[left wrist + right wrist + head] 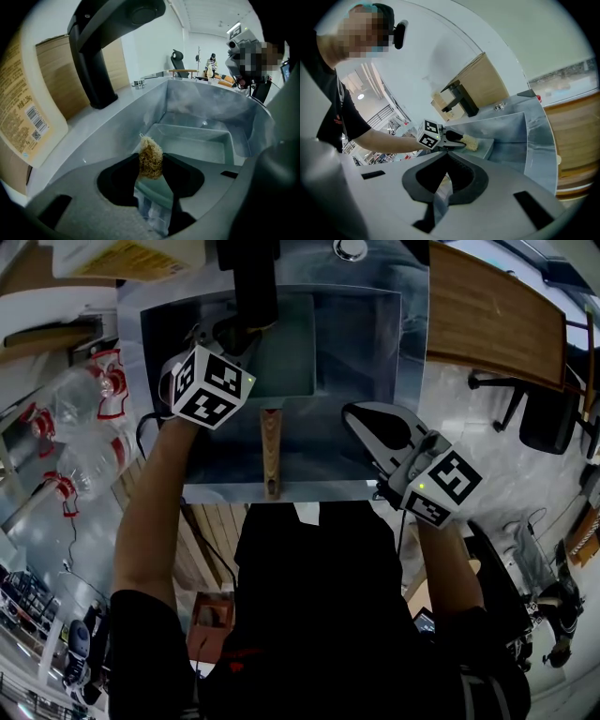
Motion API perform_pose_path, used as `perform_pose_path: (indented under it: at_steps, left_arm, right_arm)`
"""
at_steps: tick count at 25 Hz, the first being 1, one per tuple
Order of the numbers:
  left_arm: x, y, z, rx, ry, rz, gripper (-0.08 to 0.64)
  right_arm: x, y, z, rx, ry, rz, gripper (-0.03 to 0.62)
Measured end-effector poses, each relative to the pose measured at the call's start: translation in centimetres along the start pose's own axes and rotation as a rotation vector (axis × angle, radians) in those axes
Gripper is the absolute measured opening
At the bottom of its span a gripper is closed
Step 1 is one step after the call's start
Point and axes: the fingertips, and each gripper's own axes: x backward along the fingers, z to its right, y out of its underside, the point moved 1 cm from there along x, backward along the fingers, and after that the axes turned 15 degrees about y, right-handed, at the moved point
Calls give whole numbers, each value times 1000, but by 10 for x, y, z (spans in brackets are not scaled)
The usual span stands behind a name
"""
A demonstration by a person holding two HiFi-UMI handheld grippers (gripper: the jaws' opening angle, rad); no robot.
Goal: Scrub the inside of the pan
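1. My left gripper (236, 336) is clamped on the fibrous scrubber (151, 157), held at the pan's left side.
2. My right gripper (446, 175) has its jaws together on nothing. It hangs over the sink's near right, apart from the wooden handle (271, 451).
3. The pan (298, 345) sits in the sink (216, 474). I see no suds, so I judge nearly all the scrubbing remains.

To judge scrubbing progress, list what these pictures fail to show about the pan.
- Whether the scrubber touches the pan: in the head view, the faucet and the left gripper cover that spot.
- Near part of the pan's floor: in the left gripper view, the jaws block it.
- Residue in the pan: too small to tell in the right gripper view.
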Motion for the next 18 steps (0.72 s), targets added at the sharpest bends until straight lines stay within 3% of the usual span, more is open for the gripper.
perform_pose_path:
  at_steps: [18]
  left_arm:
    - [-27,-43,28,-40,36,31,158]
  right_arm:
    - [25,2,9,-12,8,15,5]
